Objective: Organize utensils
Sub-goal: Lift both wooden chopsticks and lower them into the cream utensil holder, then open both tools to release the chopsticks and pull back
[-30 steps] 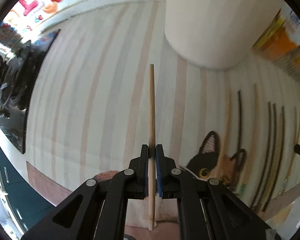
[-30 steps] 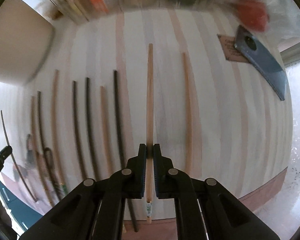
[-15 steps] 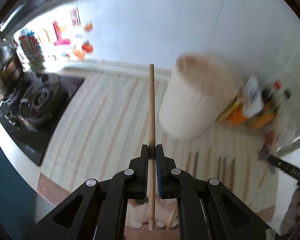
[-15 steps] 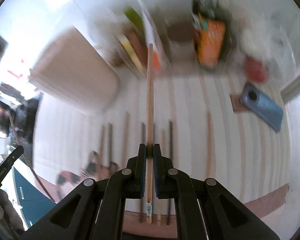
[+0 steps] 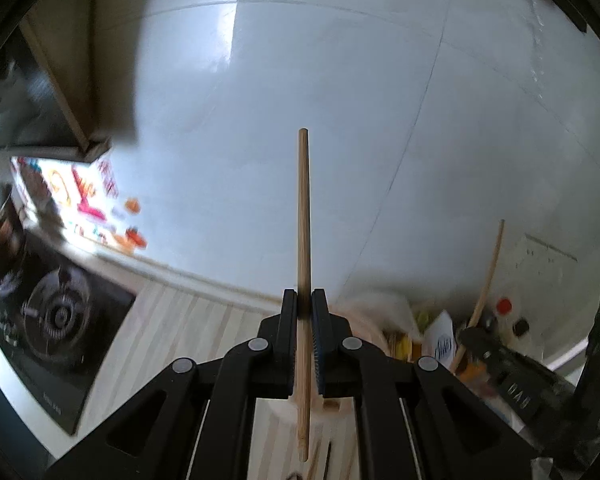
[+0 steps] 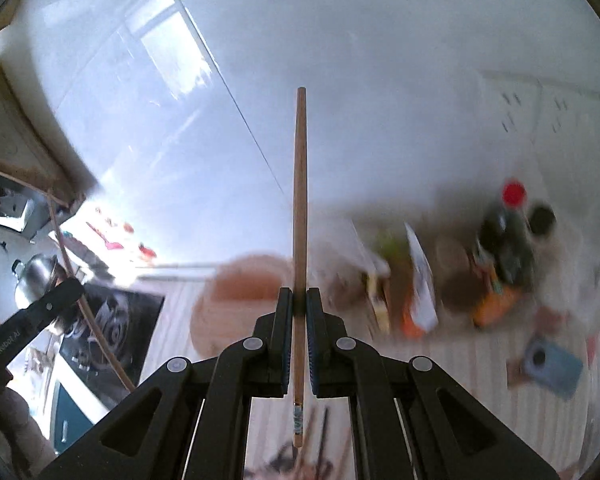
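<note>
Left wrist view shows a pale wooden chopstick [image 5: 304, 240] pinched between the jaws of the left hand-held gripper [image 5: 304, 344], its far end reaching up against the white tiled wall [image 5: 340, 100] and its near end poking out below the jaws. Right wrist view shows the same arrangement: a darker wooden chopstick [image 6: 300, 220] with a small patterned band near its lower tip, clamped in the right hand-held gripper [image 6: 298, 344]. Both hand-held grippers are narrow, closed on their sticks, which run straight along the line of the fingers.

Compared with 1 second ago, both hands have lifted well clear of the striped desk [image 5: 172, 320]: then each stick lay low over the cloth beside the row of other chopsticks, now the views take in mostly wall, with the desk dropped to the bottom of frame. The beige round container [image 6: 244, 304] sits blurred just beyond the right stick's jaws, near the cluttered bottles [image 6: 504, 240] and the blue phone [image 6: 552, 364]. The gas hob [image 5: 56, 316] is off to the left.

My reading: 2 sticks are picked and being carried together, probably toward that container, with more chopsticks left on the desk
</note>
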Tool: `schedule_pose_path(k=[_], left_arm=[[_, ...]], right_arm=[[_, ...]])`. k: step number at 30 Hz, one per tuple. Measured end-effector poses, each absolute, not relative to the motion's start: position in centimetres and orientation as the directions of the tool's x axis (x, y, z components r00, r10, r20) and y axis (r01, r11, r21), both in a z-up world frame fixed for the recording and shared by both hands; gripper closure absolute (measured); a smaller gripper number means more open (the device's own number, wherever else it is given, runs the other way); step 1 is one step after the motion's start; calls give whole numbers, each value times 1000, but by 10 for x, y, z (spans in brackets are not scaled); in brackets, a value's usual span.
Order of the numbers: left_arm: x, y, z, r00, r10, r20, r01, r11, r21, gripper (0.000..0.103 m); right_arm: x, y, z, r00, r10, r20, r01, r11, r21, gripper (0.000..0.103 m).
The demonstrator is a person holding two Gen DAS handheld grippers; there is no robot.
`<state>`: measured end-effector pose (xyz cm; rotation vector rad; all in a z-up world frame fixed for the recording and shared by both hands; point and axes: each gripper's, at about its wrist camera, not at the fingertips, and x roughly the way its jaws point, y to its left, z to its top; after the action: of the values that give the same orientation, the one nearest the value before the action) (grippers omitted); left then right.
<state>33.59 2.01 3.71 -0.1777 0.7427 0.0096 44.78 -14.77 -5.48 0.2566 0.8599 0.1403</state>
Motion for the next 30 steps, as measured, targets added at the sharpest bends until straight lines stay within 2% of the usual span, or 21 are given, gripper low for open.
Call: schedule_pose_path(k=[6,16,30], left_arm=[[384,20,34,745,-61,-664,-76,982,-175,99],[433,33,-4,721,-135,-680,-92,953,-287,99],[456,36,-38,700,-146,-699,-70,960,-270,99]], right_arm=[[494,-132,-55,684,209,-699,-20,963,268,96],[544,-123,-84,740,194,-643,8,955,297,96],[544,-104,-103,759,227,-611,-60,958,282,96]])
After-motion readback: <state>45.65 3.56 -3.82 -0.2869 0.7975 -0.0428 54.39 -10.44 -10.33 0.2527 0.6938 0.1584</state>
